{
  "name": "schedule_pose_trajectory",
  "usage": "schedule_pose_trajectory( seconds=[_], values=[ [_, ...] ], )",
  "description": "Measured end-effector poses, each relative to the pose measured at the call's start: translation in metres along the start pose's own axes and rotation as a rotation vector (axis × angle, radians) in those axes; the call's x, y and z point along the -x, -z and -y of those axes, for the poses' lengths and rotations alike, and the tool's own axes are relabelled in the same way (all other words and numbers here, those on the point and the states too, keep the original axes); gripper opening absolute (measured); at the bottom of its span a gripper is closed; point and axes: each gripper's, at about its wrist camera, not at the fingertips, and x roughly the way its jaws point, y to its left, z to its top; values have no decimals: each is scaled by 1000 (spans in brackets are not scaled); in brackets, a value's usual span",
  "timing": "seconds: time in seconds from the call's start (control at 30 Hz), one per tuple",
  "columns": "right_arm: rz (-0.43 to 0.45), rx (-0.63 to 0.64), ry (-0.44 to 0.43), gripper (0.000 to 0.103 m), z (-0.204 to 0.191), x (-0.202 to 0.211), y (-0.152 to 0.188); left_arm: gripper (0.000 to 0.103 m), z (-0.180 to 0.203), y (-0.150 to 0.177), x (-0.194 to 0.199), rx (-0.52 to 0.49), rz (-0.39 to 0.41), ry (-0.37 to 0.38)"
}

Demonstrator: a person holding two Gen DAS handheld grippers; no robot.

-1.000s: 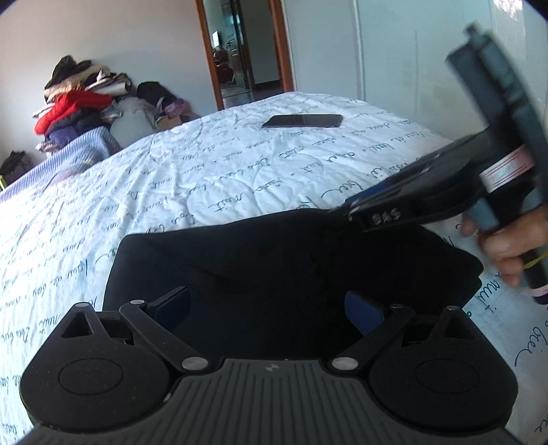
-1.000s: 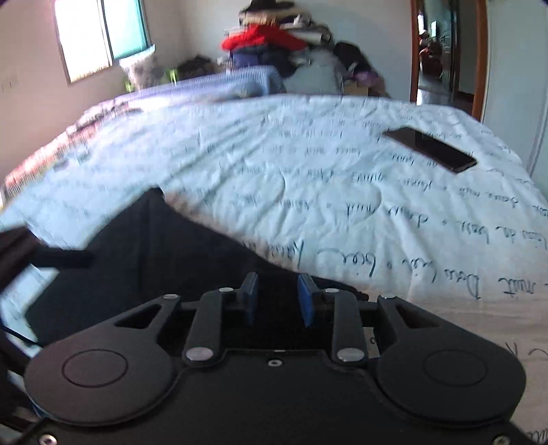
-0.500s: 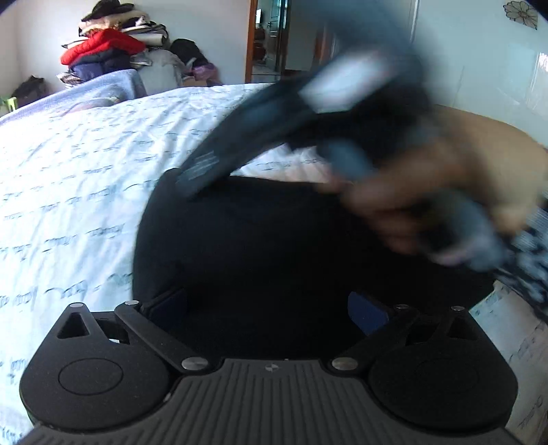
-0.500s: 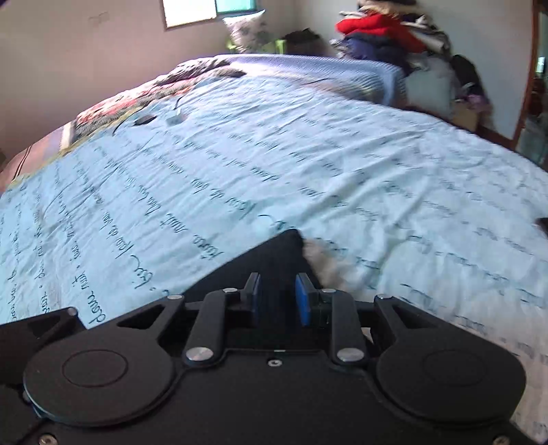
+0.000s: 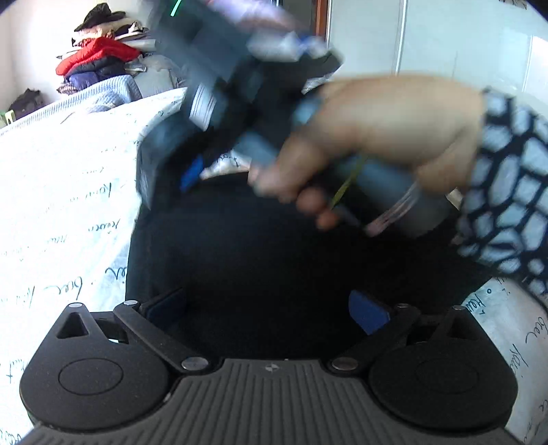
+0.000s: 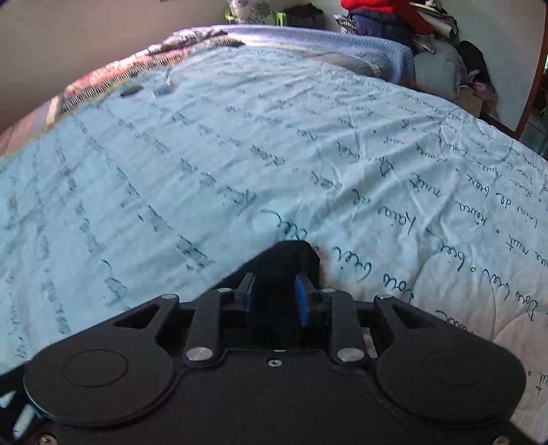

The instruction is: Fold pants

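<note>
The black pants point(image 5: 274, 260) lie folded on the light quilt with blue handwriting point(image 5: 61, 205). My left gripper point(image 5: 267, 308) is open, its blue pads wide apart just above the near edge of the pants. My right gripper point(image 6: 274, 294) has its pads close together with a corner of the pants point(image 6: 291, 256) between them, over the quilt point(image 6: 239, 154). In the left wrist view the right gripper point(image 5: 191, 171) and the hand holding it point(image 5: 359, 143) pass blurred over the far side of the pants.
A pile of clothes with a red jacket point(image 5: 96, 58) sits beyond the bed by the wall; it also shows in the right wrist view point(image 6: 394, 17). A blue knit blanket point(image 6: 325, 44) lies at the bed's far end. A white wall point(image 5: 445, 41) is at right.
My right gripper has swung leftward across the pants, carrying the black corner with it. The left gripper stays open in place; its view has turned left, and the phone is out of sight.
</note>
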Motion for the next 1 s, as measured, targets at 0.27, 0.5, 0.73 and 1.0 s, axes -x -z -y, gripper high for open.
schedule_pose_trajectory(
  seconds=[0.27,0.5,0.73,1.0],
  values=[
    [193,-61,143,42,7,113,47,103,0,-10,-4,23,-31,-15],
    [84,-113,235,53,16,138,139,102,13,-10,-4,60,-42,-59],
    [312,-331,340,67,13,179,151,102,23,-10,13,90,-47,-85],
    [415,-588,318,91,-31,220,189,101,31,-2,38,93,-28,-130]
  ],
)
